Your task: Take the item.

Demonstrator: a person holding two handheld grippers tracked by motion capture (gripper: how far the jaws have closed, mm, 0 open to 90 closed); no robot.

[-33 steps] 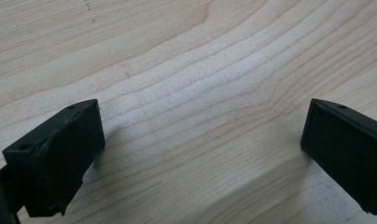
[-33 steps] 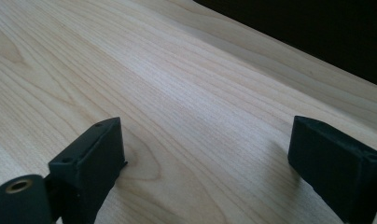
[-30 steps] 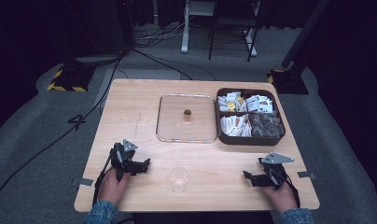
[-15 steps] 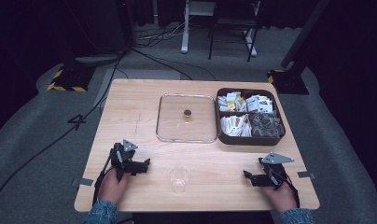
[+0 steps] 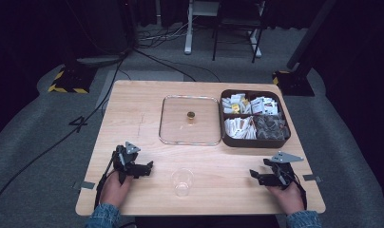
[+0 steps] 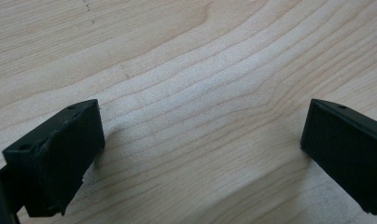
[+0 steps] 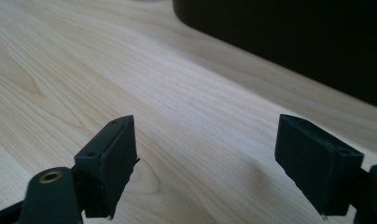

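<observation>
The left gripper (image 5: 147, 167) rests on the wooden table (image 5: 133, 109) near its front edge, jaws apart with only bare wood between them. The right gripper (image 5: 253, 175) lies at the front right, its jaws wide but just closing a little on nothing. Between them stands a clear plastic cup (image 5: 182, 181), apart from both, with a glass lid (image 5: 190, 119) and a brown compartment box (image 5: 254, 118) farther back.

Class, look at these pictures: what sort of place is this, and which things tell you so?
Probably a lab or recording studio: a lone wooden table on grey carpet, cables trailing across the floor, a hazard-striped stand base, dark surroundings.
</observation>
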